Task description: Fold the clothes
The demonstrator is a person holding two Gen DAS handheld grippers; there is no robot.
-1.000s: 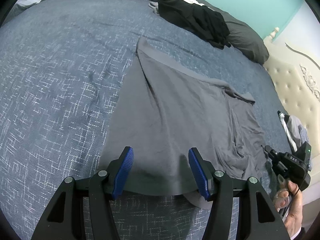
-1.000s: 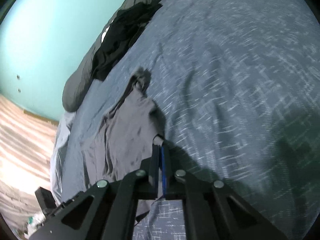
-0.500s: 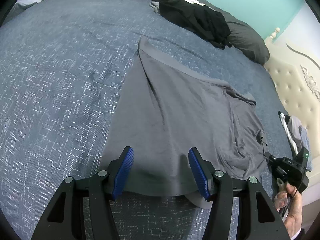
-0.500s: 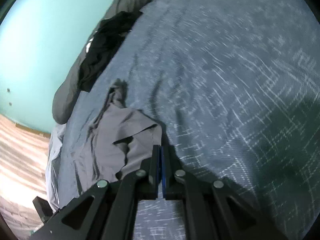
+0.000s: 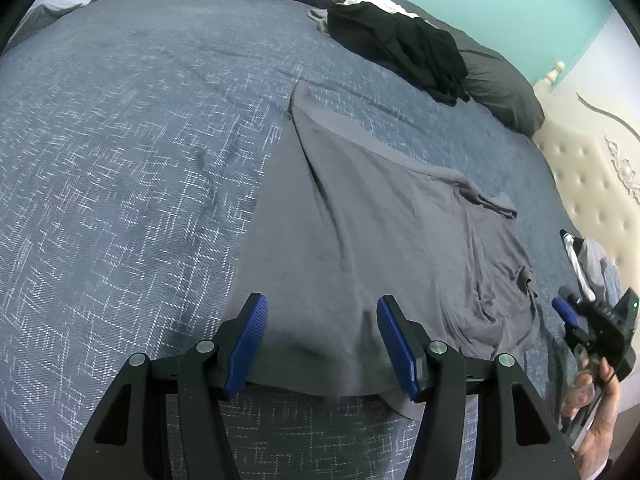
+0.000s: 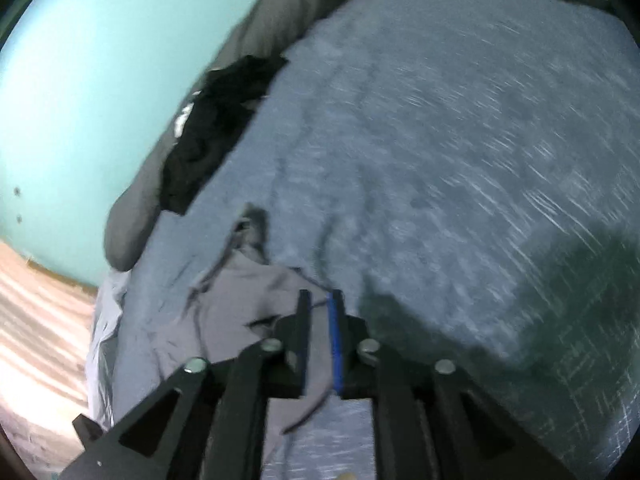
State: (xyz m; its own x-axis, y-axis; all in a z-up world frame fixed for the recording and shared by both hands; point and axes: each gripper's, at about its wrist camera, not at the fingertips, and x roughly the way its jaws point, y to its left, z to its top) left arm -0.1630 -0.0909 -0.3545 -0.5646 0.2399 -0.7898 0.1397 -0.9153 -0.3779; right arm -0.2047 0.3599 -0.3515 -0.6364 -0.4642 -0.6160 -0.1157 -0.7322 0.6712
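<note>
Two grippers work at a grey garment (image 5: 360,240) spread on the blue bedspread (image 5: 120,160). Over the garment's near hem, the left gripper (image 5: 320,340) holds its jaws wide apart, gripping nothing. At the garment's edge nearest the headboard (image 5: 592,184), the right gripper (image 6: 320,320) is opening its jaws, a fold of grey cloth between them. Beyond the garment, black clothes (image 5: 404,48) lie against a dark pillow (image 5: 500,88).

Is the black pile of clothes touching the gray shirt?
Apart. The left wrist view shows a strip of bare blue bedspread between the black clothes on the dark pillow and the gray shirt.
</note>
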